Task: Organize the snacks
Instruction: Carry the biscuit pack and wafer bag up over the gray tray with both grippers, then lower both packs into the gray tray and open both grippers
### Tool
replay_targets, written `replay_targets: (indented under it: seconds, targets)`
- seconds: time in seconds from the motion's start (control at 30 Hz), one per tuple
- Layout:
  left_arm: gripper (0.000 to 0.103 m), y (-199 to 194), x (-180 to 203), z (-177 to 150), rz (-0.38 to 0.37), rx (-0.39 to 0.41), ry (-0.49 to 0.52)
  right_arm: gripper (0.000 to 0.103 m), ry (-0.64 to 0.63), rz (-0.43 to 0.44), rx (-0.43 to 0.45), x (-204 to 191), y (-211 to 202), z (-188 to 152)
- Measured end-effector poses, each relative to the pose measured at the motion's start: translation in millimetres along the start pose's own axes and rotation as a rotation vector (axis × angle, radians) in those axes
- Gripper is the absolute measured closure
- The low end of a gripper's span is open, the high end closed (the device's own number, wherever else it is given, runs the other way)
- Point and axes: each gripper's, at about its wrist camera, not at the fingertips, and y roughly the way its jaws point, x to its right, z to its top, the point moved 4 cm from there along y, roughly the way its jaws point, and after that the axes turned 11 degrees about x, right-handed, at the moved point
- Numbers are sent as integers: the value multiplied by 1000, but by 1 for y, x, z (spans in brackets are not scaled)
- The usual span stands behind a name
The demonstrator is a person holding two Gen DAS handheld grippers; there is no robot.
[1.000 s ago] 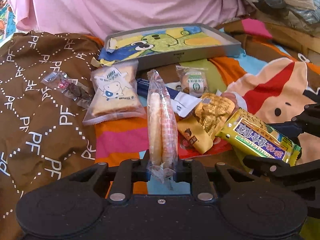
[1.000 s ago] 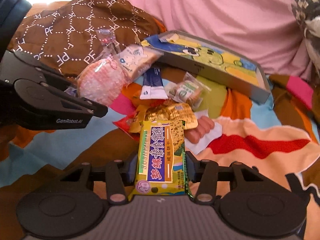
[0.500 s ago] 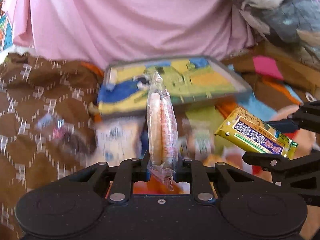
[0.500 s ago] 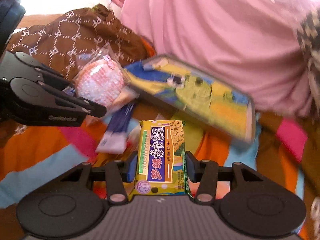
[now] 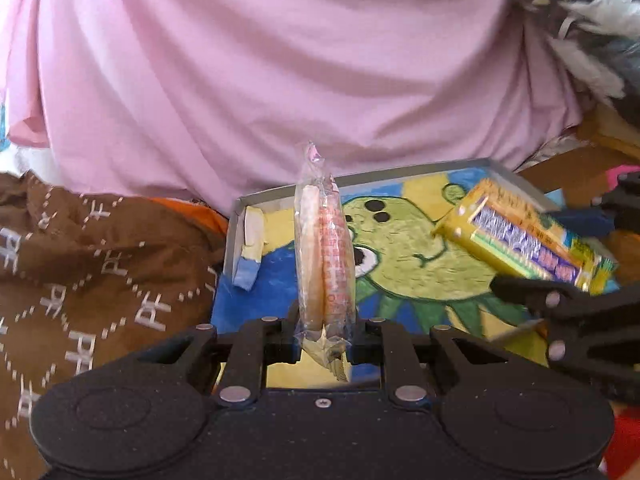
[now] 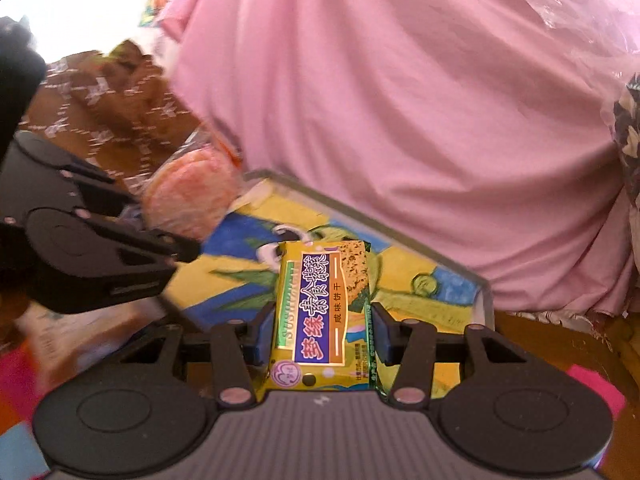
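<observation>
My left gripper [image 5: 324, 340] is shut on a clear packet of round rice crackers [image 5: 325, 256], held upright on edge. The same packet [image 6: 188, 196] shows its round pink face in the right wrist view, held by the left gripper [image 6: 176, 246]. My right gripper [image 6: 320, 332] is shut on a yellow biscuit pack [image 6: 322, 312] with a purple label. In the left wrist view that pack [image 5: 524, 236] hangs tilted at the right. Both snacks hover over a shallow grey box [image 5: 236, 224] with a green cartoon picture [image 5: 408, 256] inside; its far rim [image 6: 360, 220] also shows.
A pink sheet [image 5: 280, 72] hangs right behind the box. A brown patterned cloth [image 5: 88, 264] lies to the left of the box. A small yellow and blue strip [image 5: 250, 252] sits in the box's left corner. Patterned fabric [image 5: 592, 28] bunches at the upper right.
Both grippers have carried their snacks up off the pile on the bed and forward, so they now hang over the cartoon box. The loose snacks have dropped out of view.
</observation>
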Motion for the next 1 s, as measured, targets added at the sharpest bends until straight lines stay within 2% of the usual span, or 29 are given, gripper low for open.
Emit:
replay_targets:
  seconds: [0.1,0.37,0.83,0.93,1.0]
  targets:
    - [82,20,-2,1,-14,8,36,50,-11,-34,21,10,23,-9]
    - [82,55,1,-6,5,-43,34,50,23,-98,-48,30,63,-25]
    - [81,70,1,-11,27,-106,-22,49,99,-98,-112,36,79,-40]
    - [78,69,0,-11,29,-125,-41,32,115,-97,-105,38,76,-40]
    - [72,66,-1,-11,35,-132,-58,20,127,-99,-90,40,71,-39]
